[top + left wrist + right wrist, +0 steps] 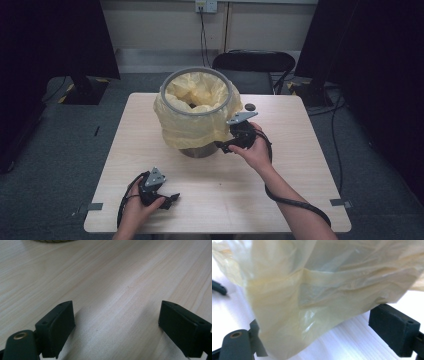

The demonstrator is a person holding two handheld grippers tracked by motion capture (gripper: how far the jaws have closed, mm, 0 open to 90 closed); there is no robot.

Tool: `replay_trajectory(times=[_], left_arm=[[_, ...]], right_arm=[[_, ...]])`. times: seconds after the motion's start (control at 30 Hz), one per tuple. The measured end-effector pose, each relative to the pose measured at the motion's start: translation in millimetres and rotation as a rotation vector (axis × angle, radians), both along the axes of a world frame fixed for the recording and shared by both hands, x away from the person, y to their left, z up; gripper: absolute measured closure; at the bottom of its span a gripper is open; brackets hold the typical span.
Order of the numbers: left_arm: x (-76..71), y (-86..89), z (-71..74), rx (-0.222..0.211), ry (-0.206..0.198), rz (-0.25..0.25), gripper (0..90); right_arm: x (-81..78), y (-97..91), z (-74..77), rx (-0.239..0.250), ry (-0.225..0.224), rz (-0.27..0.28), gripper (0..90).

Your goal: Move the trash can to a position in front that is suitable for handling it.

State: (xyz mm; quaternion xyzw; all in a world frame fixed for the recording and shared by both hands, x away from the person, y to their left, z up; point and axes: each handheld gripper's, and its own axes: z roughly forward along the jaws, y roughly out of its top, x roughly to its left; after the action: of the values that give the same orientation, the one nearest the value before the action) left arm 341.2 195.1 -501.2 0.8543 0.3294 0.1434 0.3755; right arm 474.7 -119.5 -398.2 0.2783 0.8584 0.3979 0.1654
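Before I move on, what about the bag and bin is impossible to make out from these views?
- Bin wall: high view, covered by the overhanging yellow bag.
- Bin's bottom: high view, crumpled liner blocks it.
- Right hand-held gripper left jaw: right gripper view, bag hangs over it.
- Bag's top: cut off by the frame edge.

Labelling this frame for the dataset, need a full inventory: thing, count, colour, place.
bin: 1, grey metal, far centre of the table
ring: 1, grey, around the bin's top over the bag
bag: 1, pale yellow, lining the bin, skirt hanging outside
table: 1, light wood, centre
dark round item: 1, black, on the table right of the bin
chair: 1, black, behind the table
floor cables: several, black, right of the table
left gripper: 1, black, jaws open, low over the table's near left
right gripper: 1, black, jaws open at the bag's lower edge
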Motion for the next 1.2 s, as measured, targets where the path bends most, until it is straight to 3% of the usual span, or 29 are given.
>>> replay_trajectory(times=[0.27, 0.63, 1.2], left_arm=[[0.0, 0.0, 0.0, 0.0, 0.0, 0.0, 12.7], [0.0, 0.0, 0.0, 0.0, 0.0, 0.0, 12.7], [-0.7, -0.2, 0.0, -0.001, 0.002, 0.007, 12.8]], right_arm=[[-6.3, -19.1, 5.3, -0.019, 0.051, 0.027, 11.2], [-18.5, -40.5, 13.3, -0.053, 0.058, 0.044, 11.3], [-23.8, -54.5, 31.2, -0.08, 0.074, 0.069, 11.3]])
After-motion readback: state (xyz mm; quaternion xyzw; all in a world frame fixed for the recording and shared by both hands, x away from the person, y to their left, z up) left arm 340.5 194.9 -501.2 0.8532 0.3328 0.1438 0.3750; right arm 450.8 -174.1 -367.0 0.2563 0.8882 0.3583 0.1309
